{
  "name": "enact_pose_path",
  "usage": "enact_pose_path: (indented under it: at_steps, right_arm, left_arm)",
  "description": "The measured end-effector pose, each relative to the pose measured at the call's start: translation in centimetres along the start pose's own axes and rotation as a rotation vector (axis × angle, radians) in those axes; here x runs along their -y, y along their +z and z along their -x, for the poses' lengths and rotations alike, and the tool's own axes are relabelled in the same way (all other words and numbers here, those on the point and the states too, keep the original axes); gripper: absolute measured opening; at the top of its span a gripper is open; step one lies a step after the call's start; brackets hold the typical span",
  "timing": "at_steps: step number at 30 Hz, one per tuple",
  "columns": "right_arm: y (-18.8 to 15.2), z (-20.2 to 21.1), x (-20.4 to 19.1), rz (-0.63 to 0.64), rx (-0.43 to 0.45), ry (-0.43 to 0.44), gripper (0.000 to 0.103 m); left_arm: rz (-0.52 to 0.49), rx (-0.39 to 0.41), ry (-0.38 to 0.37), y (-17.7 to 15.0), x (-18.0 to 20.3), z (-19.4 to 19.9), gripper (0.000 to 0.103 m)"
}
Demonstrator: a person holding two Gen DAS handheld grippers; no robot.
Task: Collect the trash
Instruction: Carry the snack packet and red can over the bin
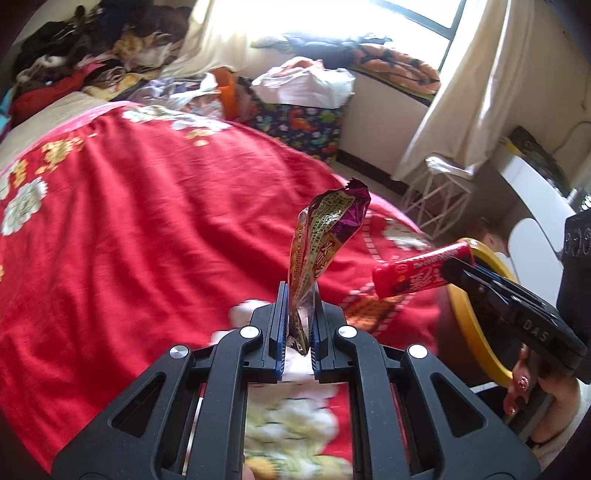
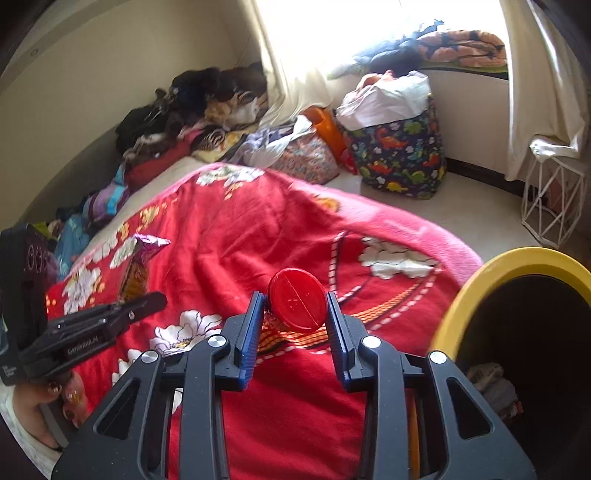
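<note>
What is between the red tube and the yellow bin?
Nothing: only red blanket between the tube, held in the right tongs, and the bin, seen in the right wrist view.

Strong daylight from the window (image 1: pixel 417 22) at the top of both views; glass and curtain (image 1: pixel 476 85) burnt out to plain white, no detail left there; soft glare spread over the wall near it. Bright and saturated on the red blanket (image 2: pixel 236 236); deep shadow inside the yellow bin (image 2: pixel 532 332). Heavy fisheye bending, straight lines curved near the borders; black vignette in the corners. Blurred at the blanket's pattern low in the left wrist view and along the bin's rim; sharper on the black gripper frames in the foreground.
</note>
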State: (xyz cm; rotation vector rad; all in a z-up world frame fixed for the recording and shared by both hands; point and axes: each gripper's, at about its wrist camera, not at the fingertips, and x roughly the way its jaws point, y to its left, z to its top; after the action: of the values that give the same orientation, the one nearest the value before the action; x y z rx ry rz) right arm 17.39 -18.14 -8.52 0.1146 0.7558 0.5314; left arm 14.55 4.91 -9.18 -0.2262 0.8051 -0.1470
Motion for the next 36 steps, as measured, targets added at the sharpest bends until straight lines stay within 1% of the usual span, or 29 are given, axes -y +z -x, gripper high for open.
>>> enact_pose_path:
  at_steps: [5, 16, 24, 36]
  right_arm:
    - [0.4, 2.5, 2.2, -0.051, 0.053, -0.023, 0.030]
    - [0.1, 6.9, 6.8, -0.162, 0.131, -0.084, 0.029]
    - [-0.7, 9.1, 9.5, -0.214, 0.162, -0.136, 0.029]
    - [-1.7, 11.5, 12.1, -0.251, 0.188, -0.211, 0.029]
  left_arm:
    - [-0.035, -0.003, -0.051, 0.3, 2.9, -0.1, 0.006]
    - [-0.124, -0.008, -0.103, 0.2, 7.4, -0.5, 0.006]
    - [-0.168, -0.013, -0.136, -0.1, 9.9, -0.7, 0.006]
    - [-0.236, -0.021, -0.180, -0.8, 13.6, -1.0, 0.006]
